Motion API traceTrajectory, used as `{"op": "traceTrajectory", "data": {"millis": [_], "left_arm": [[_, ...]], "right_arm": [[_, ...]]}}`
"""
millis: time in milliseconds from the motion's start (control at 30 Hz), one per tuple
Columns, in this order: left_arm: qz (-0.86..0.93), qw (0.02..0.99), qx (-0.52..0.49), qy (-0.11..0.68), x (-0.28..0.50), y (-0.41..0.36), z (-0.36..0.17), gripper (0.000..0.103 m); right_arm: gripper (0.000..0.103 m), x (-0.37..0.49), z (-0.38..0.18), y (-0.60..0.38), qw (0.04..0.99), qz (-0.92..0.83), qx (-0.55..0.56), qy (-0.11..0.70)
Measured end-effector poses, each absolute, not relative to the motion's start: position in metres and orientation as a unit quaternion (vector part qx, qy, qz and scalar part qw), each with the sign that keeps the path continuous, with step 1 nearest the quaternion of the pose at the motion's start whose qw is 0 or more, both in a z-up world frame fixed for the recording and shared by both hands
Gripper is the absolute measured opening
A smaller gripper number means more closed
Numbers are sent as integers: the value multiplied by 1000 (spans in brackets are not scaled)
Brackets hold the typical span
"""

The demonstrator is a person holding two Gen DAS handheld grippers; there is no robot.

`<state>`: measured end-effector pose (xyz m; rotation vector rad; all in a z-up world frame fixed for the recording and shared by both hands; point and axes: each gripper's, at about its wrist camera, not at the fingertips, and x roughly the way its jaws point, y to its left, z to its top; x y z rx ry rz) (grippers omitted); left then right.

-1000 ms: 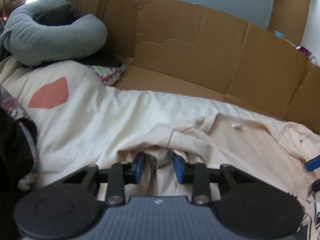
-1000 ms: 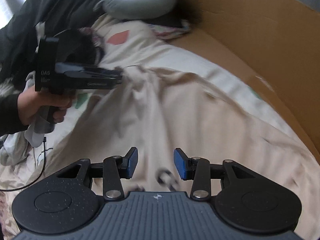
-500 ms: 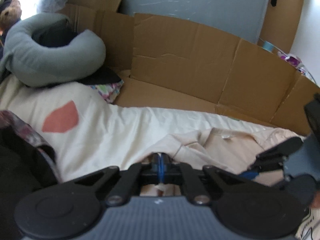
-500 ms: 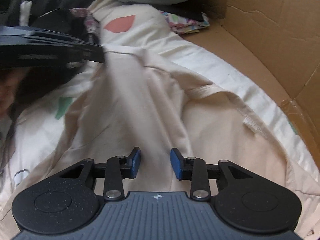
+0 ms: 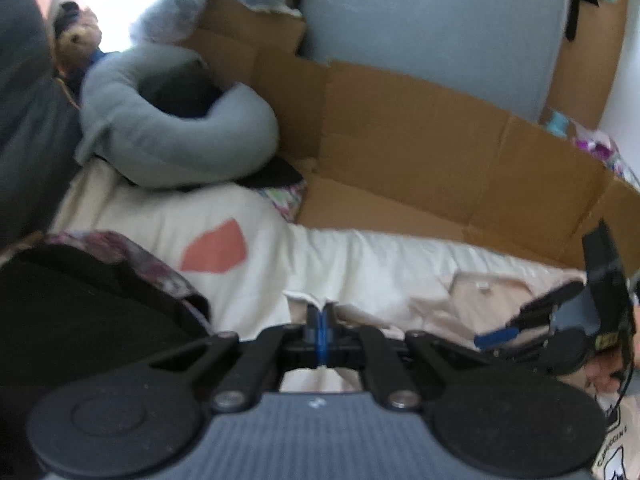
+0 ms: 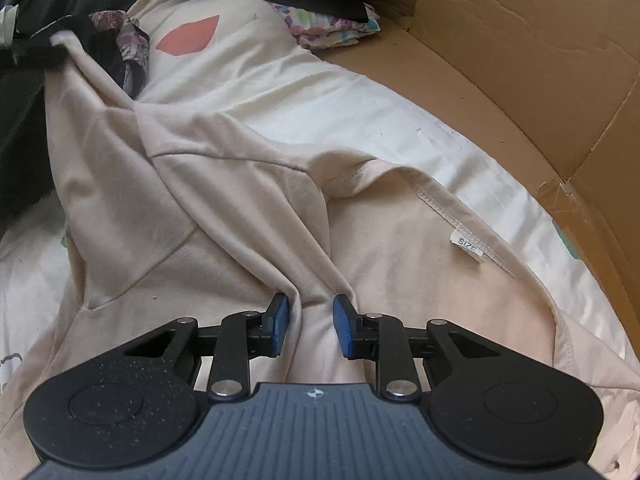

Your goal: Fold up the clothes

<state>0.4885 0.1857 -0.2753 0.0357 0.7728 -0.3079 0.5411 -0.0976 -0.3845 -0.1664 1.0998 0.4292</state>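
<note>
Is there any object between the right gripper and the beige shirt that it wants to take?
Nothing visible is in the way. The right gripper already has a raised fold of the beige shirt between its closing jaws. The left gripper is shut on an edge of the same shirt.

Grey neck pillow sits far left on the cream sheet, cardboard walling the far side.

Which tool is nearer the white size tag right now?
Right. The right tool sits just below-left of the size tag, closing over a fold of the shirt. The left tool is shut on a far corner of the shirt, further from the tag.
</note>
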Motion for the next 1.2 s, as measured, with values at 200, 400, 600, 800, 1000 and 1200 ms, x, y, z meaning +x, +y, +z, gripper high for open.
{"op": "traceTrajectory", "data": {"millis": [200,400,600,800,1000,1200], "left_arm": [[-118,932,14,343,490,192,-252,0],[-191,918,-21,347,484,185,-241,1],[-213,897,-10,388,466,166,-274,1],[-196,882,-16,428,428,164,-304,1],[-179,877,-33,445,394,169,-322,1],[-157,882,-61,440,374,175,-326,0]], "right_arm": [[31,545,-384,-96,827,202,-72,520],[31,546,-380,-96,825,193,-71,526],[32,543,-356,-97,831,209,-45,514],[33,537,-334,-82,834,256,-30,488],[49,545,-341,-52,832,279,-54,476],[55,560,-352,-22,837,277,-91,463]]}}
